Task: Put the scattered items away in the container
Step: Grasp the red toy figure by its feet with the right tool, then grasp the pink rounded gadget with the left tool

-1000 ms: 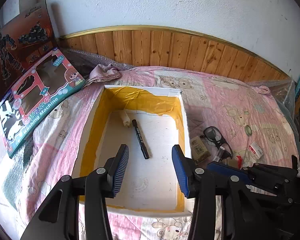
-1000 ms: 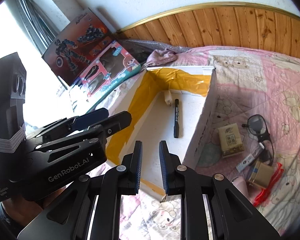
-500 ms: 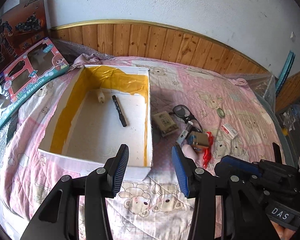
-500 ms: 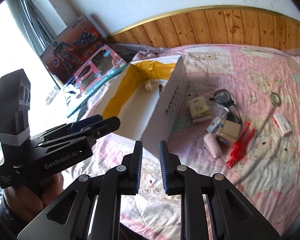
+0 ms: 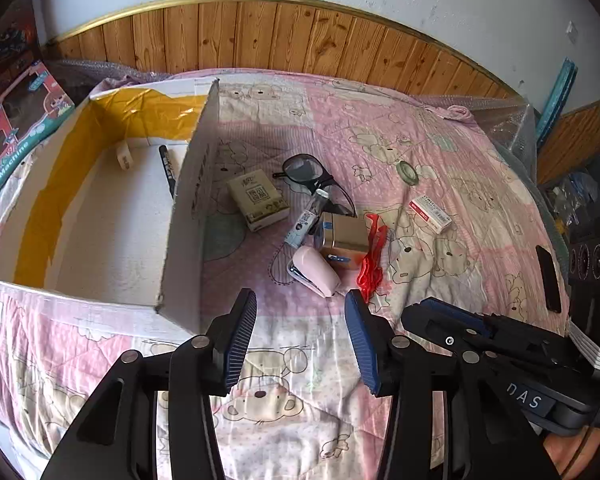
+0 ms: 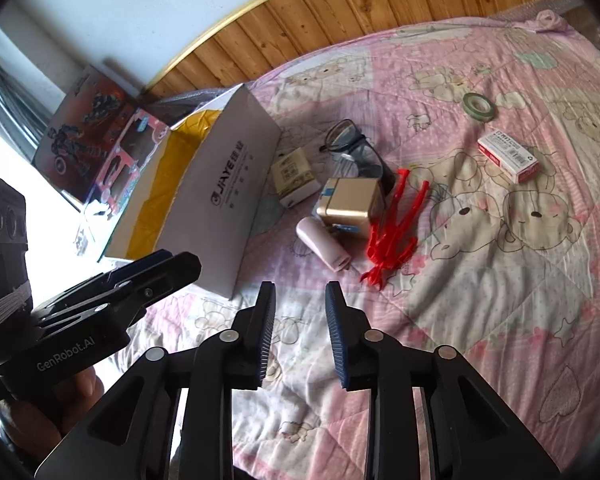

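Both cameras have swung away from the box (image 5: 182, 216) and onto the clutter beside it, and the right gripper (image 6: 298, 312), nearly closed a second ago, now shows a moderate gap with nothing in it. Left gripper (image 5: 298, 324) hangs wide apart and empty, above the quilt (image 5: 440, 152) just short of the pile. Inside the box: a black marker (image 5: 168, 164) and a small white plug (image 5: 123, 155) near the far wall. Outside, close to the box's side wall, sits a tan carton (image 5: 258, 199); beyond it the glasses (image 5: 312, 176), a small tube (image 5: 306, 220), a gold case (image 5: 344, 238), a pink stapler (image 5: 316, 272) and red plastic pieces (image 5: 372, 260), all bunched together and partly touching. Farther from the box, well apart, lie a red-and-white packet (image 6: 508, 156) and a tape roll (image 6: 478, 106). On the box's other side, toy boxes (image 6: 100, 144) lean at the wall.
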